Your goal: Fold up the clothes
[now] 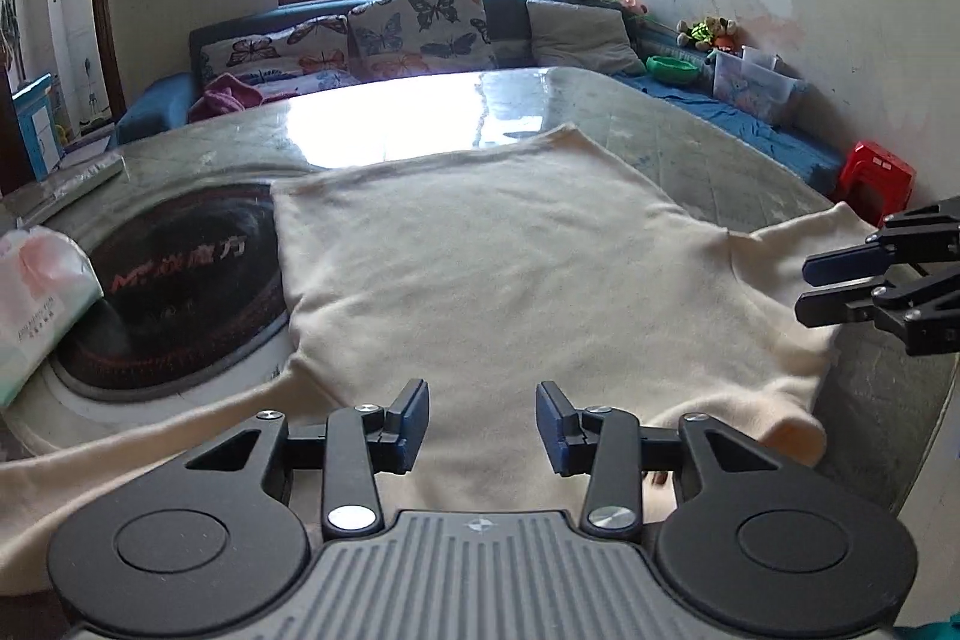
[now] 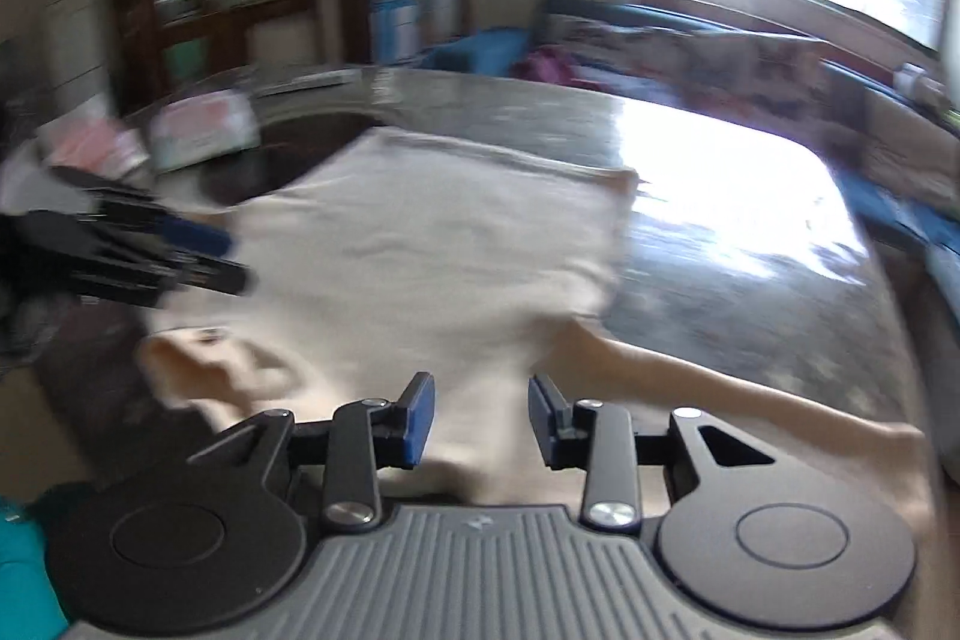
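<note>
At far left a white packet lies by the dark round inset of the table, clear of my work. The cream garment lies spread flat across the middle, hem far, sleeves trailing left and right off the near edge, presumably laid out so I can fold it. My left gripper hovers over its near edge, jaws apart, nothing between them. My right gripper hovers likewise over the garment's right side, jaws apart and empty; that view is blurred.
</note>
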Demonstrator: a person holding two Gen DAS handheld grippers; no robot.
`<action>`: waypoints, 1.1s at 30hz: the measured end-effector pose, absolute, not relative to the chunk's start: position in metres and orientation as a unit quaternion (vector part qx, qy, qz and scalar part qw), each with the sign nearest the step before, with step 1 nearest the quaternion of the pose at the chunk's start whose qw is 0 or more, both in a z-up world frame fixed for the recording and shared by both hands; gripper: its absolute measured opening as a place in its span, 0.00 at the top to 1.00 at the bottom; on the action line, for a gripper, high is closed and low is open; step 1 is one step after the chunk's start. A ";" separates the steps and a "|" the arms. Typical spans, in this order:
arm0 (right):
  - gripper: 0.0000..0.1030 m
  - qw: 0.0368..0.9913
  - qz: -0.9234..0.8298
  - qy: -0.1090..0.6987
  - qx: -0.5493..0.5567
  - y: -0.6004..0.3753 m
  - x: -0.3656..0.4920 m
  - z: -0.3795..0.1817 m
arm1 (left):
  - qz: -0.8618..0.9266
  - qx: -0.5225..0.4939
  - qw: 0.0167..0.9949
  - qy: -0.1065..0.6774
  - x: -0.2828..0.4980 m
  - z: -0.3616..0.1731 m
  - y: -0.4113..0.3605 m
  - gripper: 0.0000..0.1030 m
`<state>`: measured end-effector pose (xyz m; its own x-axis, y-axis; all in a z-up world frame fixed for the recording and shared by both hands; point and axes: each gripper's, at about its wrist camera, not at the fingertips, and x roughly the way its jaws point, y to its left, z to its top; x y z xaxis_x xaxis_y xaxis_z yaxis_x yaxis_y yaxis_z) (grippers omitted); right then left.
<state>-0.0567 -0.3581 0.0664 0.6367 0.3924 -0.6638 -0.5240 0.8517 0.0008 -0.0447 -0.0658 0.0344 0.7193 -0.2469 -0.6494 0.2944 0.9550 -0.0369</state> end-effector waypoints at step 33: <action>0.68 0.928 -0.070 0.365 0.033 -0.537 -0.029 0.033 | -0.268 0.109 0.889 0.354 -0.024 0.020 -0.193 0.57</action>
<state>-0.0286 -0.5370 0.0331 0.7236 -0.1055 -0.6822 0.1531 0.9882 0.0095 -0.0237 -0.1934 0.0198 0.6054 -0.3995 -0.6885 0.5534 0.8329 0.0033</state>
